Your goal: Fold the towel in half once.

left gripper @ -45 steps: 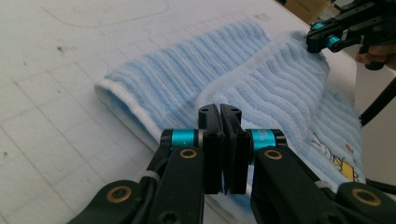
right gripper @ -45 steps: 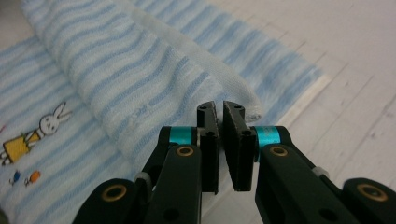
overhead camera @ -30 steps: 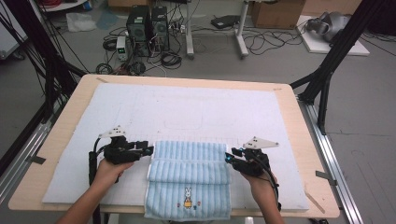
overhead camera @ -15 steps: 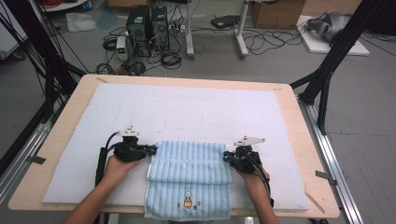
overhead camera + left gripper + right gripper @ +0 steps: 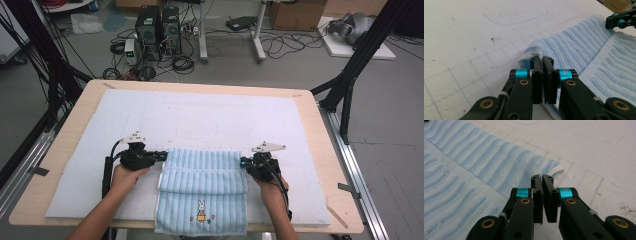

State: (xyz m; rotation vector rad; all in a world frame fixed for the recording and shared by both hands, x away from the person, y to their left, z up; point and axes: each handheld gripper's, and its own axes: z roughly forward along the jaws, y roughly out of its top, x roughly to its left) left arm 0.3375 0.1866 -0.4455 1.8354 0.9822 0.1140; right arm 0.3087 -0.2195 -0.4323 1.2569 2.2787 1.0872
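**Count at the table**

One table (image 5: 75, 107), wooden rim, carrying one white foam mat (image 5: 210, 115). One blue striped towel (image 5: 202, 180) at the mat's near edge; one rabbit picture (image 5: 201, 209) on its hanging flap. Two grippers: left gripper (image 5: 162, 155) at the towel's left corner, right gripper (image 5: 243, 162) at its right corner. Two hands, one per gripper. On the floor past the far edge: two black computer towers (image 5: 159, 27), two cardboard boxes (image 5: 295, 12). Floor cables tangled, not countable.

A white foam mat (image 5: 200, 115) with a faint grid covers the light wooden table (image 5: 320, 150). Beyond it, black computer towers (image 5: 159, 25), tangled cables (image 5: 285, 45) and a cardboard box (image 5: 295, 12) sit on the grey floor.
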